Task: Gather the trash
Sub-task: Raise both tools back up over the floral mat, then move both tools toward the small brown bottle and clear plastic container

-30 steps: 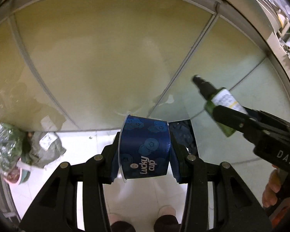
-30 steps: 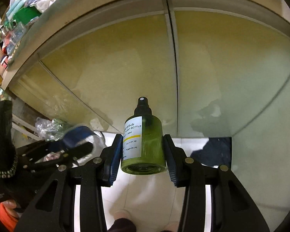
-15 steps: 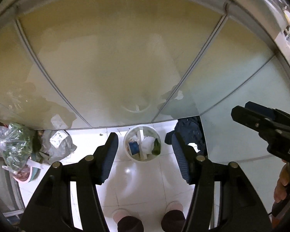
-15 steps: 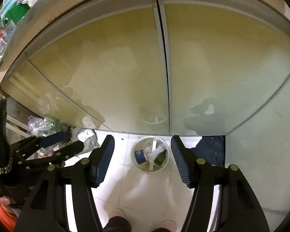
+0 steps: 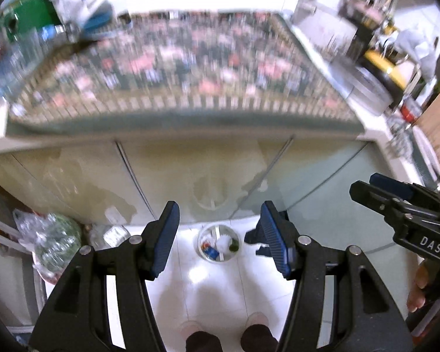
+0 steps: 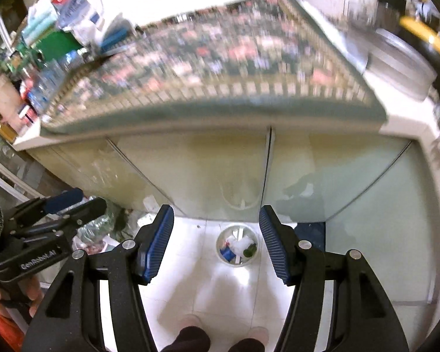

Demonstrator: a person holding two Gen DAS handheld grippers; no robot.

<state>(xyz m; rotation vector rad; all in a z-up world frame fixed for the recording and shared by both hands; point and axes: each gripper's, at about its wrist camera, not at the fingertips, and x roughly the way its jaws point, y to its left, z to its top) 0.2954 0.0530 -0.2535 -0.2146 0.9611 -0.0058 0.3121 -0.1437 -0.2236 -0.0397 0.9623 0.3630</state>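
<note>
A small white trash bin (image 5: 219, 243) stands on the white tile floor far below, also in the right wrist view (image 6: 238, 245). Inside it lie the blue cup (image 6: 227, 253), white paper and the green bottle (image 6: 249, 250). My left gripper (image 5: 218, 231) is open and empty, high above the bin. My right gripper (image 6: 215, 231) is open and empty too, beside the left one; it shows at the right of the left wrist view (image 5: 396, 202).
A counter with a blurred floral cloth (image 5: 173, 67) fills the upper view, over pale green cabinet doors (image 5: 208, 173). Bottles and packages (image 6: 44, 52) crowd its left end, pots (image 5: 378, 67) its right. Plastic bags (image 5: 55, 240) lie on the floor at left.
The cup and the bottle left my grippers and dropped into the bin. Both grippers opened, then rose and tilted up, bringing the counter top into view.
</note>
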